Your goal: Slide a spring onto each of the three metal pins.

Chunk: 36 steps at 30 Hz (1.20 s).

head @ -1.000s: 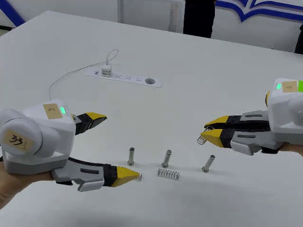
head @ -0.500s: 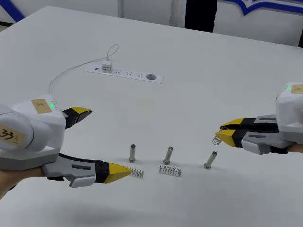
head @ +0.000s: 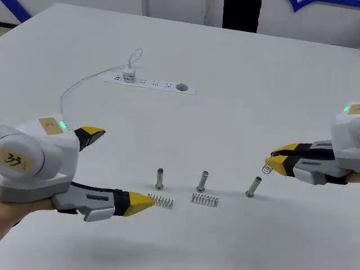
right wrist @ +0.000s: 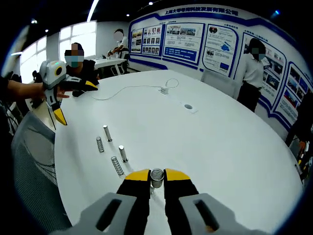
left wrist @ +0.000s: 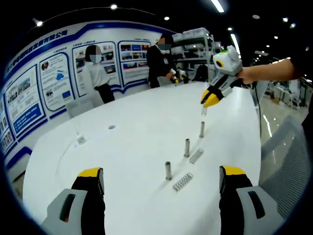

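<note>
- Stage, as judged: no spring is on a pin. One spring is picked up and close to its pin; all three placements are left to do.
- Three short silver metal pins stand upright in a row on the white table point(head: 236, 101), low centre of the head view: leftmost pin point(head: 160, 178), middle pin point(head: 202, 181), rightmost pin point(head: 253, 187). All three shafts are bare.
- Three small silver coil springs are counted.
- Two of them lie flat on the table: first loose spring point(head: 161, 201) just below the leftmost pin, second loose spring point(head: 205, 199) just below the middle pin.
- The third spring point(head: 268, 167) is pinched at the yellow tips of the right gripper point(head: 275, 159), at the right edge of the frame. It hangs just up and right of the rightmost pin, apart from it. The right gripper view shows the coil end-on between the drawn-in jaws.
- The left gripper point(head: 127, 167) is at the lower left of the frame, jaws spread wide and carrying nothing. Its lower tip sits just beside the first loose spring; whether they touch is unclear.
- Two loose springs remain to be collected.
- One white power strip point(head: 154, 85) with a plug and a thin cable lies upper left of centre, well apart from the work.
</note>
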{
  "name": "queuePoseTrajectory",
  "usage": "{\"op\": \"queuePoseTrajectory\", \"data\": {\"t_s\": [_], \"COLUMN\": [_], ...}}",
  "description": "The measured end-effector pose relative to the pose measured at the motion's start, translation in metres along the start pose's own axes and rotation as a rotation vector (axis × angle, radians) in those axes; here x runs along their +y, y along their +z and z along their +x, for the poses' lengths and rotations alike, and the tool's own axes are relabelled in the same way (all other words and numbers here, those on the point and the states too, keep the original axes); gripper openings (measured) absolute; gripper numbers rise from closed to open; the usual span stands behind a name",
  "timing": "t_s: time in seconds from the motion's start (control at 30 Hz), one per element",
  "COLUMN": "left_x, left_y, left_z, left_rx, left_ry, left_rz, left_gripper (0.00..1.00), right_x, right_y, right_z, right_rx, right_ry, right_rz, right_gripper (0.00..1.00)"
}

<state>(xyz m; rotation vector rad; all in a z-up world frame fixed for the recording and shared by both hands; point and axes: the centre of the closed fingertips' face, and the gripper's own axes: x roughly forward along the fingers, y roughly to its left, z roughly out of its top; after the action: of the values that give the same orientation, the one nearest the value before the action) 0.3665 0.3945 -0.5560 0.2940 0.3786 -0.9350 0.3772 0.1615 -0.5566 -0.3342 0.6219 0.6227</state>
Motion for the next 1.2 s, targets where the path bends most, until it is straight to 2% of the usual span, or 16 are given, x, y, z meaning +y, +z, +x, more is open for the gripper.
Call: {"op": "queuePoseTrajectory", "data": {"t_s": [0.2, 0.67, 0.9, 1.2], "left_x": [0.002, -0.001, -0.004, -0.004], "left_y": [-0.002, -0.005, -0.01, -0.01], "left_z": [0.0, 0.001, 0.001, 0.002], "left_rx": [0.009, 0.024, 0.037, 0.038], "left_ry": [0.011, -0.002, -0.01, -0.011], "left_rz": [-0.008, -0.015, -0.018, -0.018], "left_gripper": [1.0, 1.0, 1.0, 1.0], "right_x": [0.002, 0.003, 0.004, 0.004], "right_y": [-0.004, -0.014, -0.017, -0.016], "right_z": [0.005, 0.017, 0.02, 0.021], "right_rx": [-0.004, 0.023, 0.028, 0.027], "right_ry": [0.008, 0.022, 0.028, 0.023], "right_rz": [0.029, 0.032, 0.051, 0.049], "right_gripper": [0.1, 0.1, 0.1, 0.1]}}
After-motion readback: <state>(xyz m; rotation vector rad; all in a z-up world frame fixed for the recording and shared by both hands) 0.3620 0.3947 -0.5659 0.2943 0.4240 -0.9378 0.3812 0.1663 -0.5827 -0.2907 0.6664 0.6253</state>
